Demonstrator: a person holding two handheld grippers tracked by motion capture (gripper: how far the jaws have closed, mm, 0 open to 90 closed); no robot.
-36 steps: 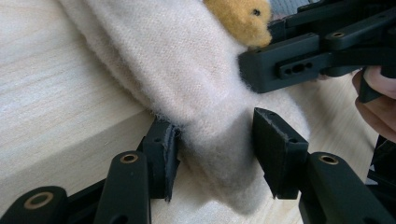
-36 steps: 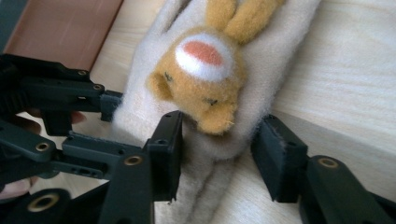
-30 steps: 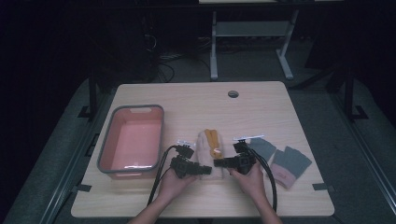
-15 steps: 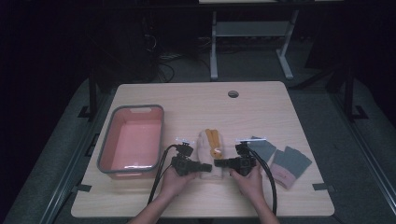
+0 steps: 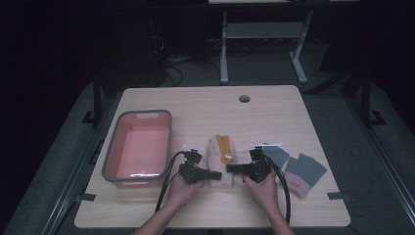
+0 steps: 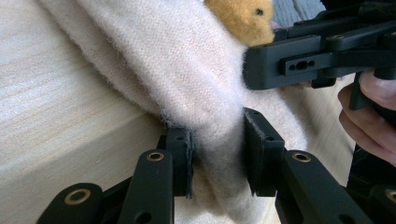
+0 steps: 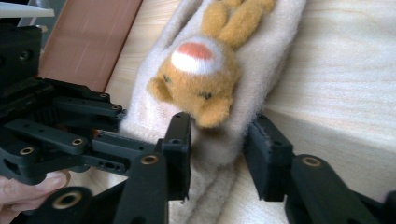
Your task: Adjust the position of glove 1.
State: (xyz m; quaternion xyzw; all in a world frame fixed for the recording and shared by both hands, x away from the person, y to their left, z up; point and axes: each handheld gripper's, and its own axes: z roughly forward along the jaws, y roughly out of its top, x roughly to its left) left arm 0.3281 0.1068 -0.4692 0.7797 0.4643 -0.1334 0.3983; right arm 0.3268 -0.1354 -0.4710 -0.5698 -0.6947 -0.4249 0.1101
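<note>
A cream fuzzy sock with an orange plush animal on it lies flat near the table's front edge. My left gripper reaches in from the left. Its jaws have just been closing and, in the left gripper view, its pads pinch a raised fold of the sock. My right gripper faces it from the right. Its jaws have just been opening and now straddle the sock's lower end below the plush animal, with the right pad slightly off the fabric.
A pink basin with a grey rim stands left of the hands. Grey socks and a grey-and-pink one lie to the right of the right hand. A cable hole sits at the table's far side.
</note>
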